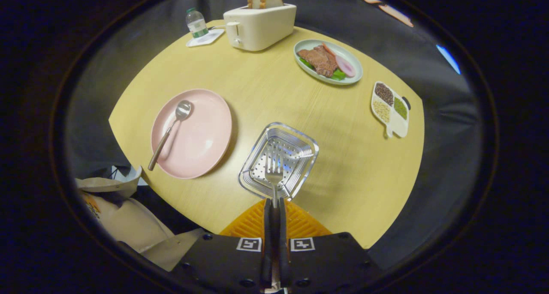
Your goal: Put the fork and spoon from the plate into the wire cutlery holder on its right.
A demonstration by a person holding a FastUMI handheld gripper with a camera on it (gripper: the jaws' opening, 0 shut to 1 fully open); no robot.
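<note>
My gripper (274, 202) is shut on the fork (274, 176), which sticks out ahead of the fingertips with its tines over the mouth of the wire cutlery holder (305, 143). The holder stands on the yellow table, seen from above, just beyond the fingers. Left of it lies the pink plate (201, 135). A spoon (170, 131) with a brown handle rests on the plate, its bowl toward the far side and its handle jutting over the near rim.
A white toaster (259, 26) with bread stands at the far edge, a water bottle (196, 23) on a small tray beside it. A green plate of food (328, 61) and a divided dish of grains (389, 109) lie to the right. Paper bags (124, 217) sit below the table's left edge.
</note>
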